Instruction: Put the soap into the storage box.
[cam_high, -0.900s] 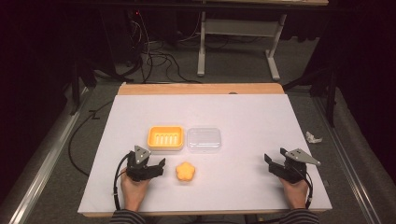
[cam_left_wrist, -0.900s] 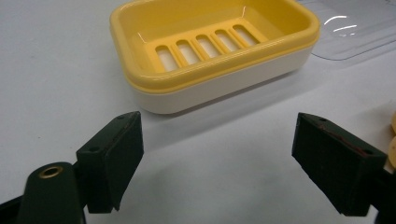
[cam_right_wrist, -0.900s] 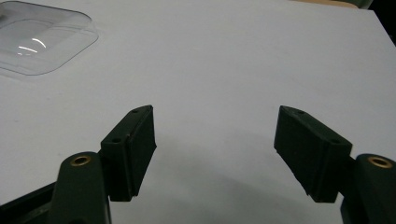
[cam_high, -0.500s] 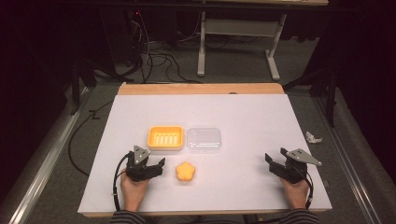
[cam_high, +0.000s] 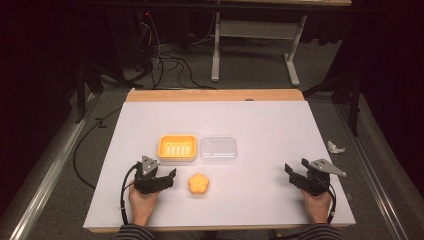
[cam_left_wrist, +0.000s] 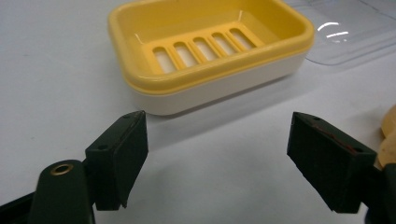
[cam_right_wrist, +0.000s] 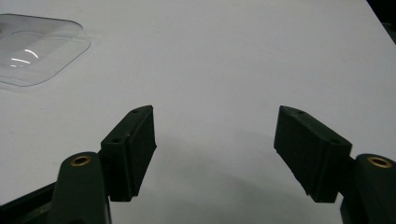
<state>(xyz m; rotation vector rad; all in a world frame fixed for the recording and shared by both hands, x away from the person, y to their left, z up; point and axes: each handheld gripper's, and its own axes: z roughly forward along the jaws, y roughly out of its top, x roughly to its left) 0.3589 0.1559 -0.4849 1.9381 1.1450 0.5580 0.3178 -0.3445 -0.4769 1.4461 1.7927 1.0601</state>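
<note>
Yellow flower-shaped soap (cam_high: 199, 184) lies on the white bench (cam_high: 260, 120), just right of the left hand-held gripper (cam_high: 167, 178), jaws spread, below the yellow soap dish (cam_high: 177, 147); right hand-held gripper (cam_high: 292, 172) spread, well apart

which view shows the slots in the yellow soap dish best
The left gripper view: the soap dish sits close ahead of the open jaws, five slots plain. The high view shows it small, slots faint.
</note>
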